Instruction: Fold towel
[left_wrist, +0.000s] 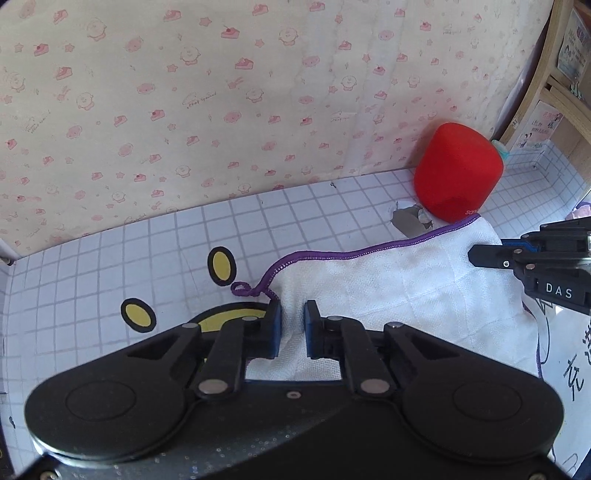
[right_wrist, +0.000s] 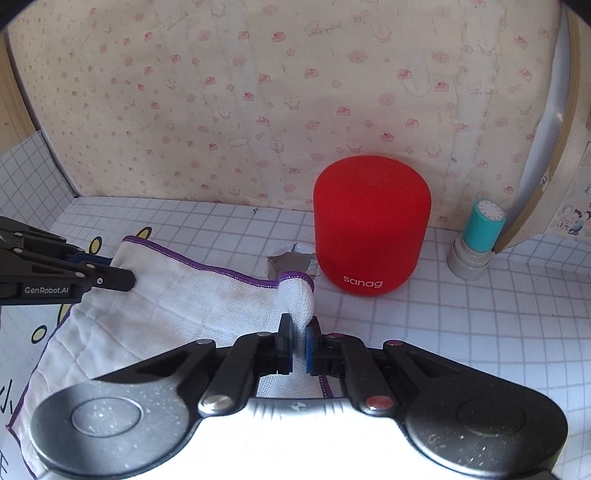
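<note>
Here both hand-held grippers — left (left_wrist: 292, 322), right (right_wrist: 299, 343) — apparently pinch towel (left_wrist: 406, 284) corners.

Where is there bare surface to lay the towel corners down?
Bare tiles lie left of the towel, between the yellow ovals and the wall, and right of it, before the red speaker and teal stamp. Crowded behind: torn patch, speaker.

- Table (right_wrist: 461, 332) wears a white grid-patterned cover with yellow-and-black cartoon prints;
- 1 white towel (right_wrist: 177, 306), purple-edged, lies on it;
- 1 red speaker (right_wrist: 371, 225) stands near the towel;
- 1 teal-capped stamp (right_wrist: 476, 240) stands right of the speaker
</note>
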